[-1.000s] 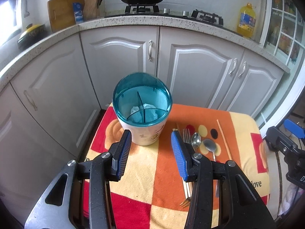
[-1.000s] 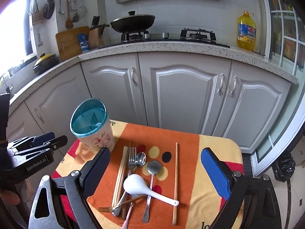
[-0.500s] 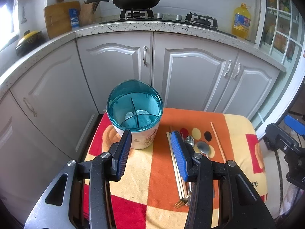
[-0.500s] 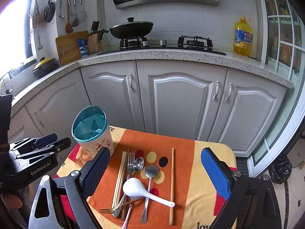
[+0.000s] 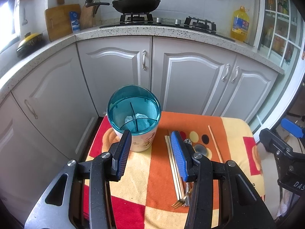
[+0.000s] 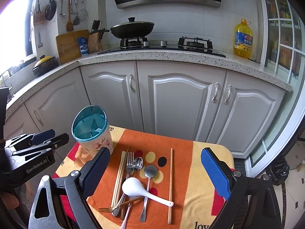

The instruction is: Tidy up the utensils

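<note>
A utensil holder (image 5: pixel 134 118) with a teal divided rim and floral white body stands at the far left of the small cloth-covered table (image 5: pixel 152 171); it also shows in the right wrist view (image 6: pixel 91 129). Beside it lie chopsticks (image 6: pixel 120 175), a fork (image 6: pixel 129 164), metal spoons (image 6: pixel 149 173), a white ladle spoon (image 6: pixel 137 187), a gold fork (image 6: pixel 118 206) and a single chopstick (image 6: pixel 170 183). My left gripper (image 5: pixel 151 152) is open and empty, just short of the holder. My right gripper (image 6: pixel 155 173) is wide open and empty above the utensils.
Grey kitchen cabinets (image 6: pixel 171 99) stand close behind the table. The counter holds a stove with a black pan (image 6: pixel 132 28), a cutting board (image 6: pixel 69 44), a knife block and a yellow oil bottle (image 6: pixel 243 38). A glass door is at right.
Both grippers have pulled back and risen, so the table and holder look smaller and more of the counter shows. Nothing was grasped; the jaws keep their openings.
</note>
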The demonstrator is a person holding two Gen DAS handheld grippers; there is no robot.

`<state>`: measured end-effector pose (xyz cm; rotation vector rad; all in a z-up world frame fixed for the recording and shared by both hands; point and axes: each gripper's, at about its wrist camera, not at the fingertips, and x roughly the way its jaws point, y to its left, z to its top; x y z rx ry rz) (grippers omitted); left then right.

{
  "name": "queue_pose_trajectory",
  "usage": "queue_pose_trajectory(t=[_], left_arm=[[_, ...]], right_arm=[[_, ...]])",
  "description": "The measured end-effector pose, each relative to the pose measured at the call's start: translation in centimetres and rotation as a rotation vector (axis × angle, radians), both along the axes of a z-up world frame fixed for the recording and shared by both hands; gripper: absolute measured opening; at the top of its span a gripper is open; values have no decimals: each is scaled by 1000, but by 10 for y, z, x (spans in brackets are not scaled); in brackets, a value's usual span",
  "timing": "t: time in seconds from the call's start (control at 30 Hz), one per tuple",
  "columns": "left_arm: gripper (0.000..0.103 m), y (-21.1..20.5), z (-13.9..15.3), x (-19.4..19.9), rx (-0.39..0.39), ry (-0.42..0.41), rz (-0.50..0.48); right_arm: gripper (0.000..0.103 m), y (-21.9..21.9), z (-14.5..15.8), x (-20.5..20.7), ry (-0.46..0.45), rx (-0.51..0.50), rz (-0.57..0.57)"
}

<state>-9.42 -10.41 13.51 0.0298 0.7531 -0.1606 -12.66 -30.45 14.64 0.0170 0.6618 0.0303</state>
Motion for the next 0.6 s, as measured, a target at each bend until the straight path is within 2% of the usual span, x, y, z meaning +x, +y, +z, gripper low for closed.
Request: queue_pose_trajectory(t=[0.6], left_arm=[[43, 0, -2, 0, -5, 3, -5]], right_arm=[[96, 5, -7, 1, 22, -29, 13]])
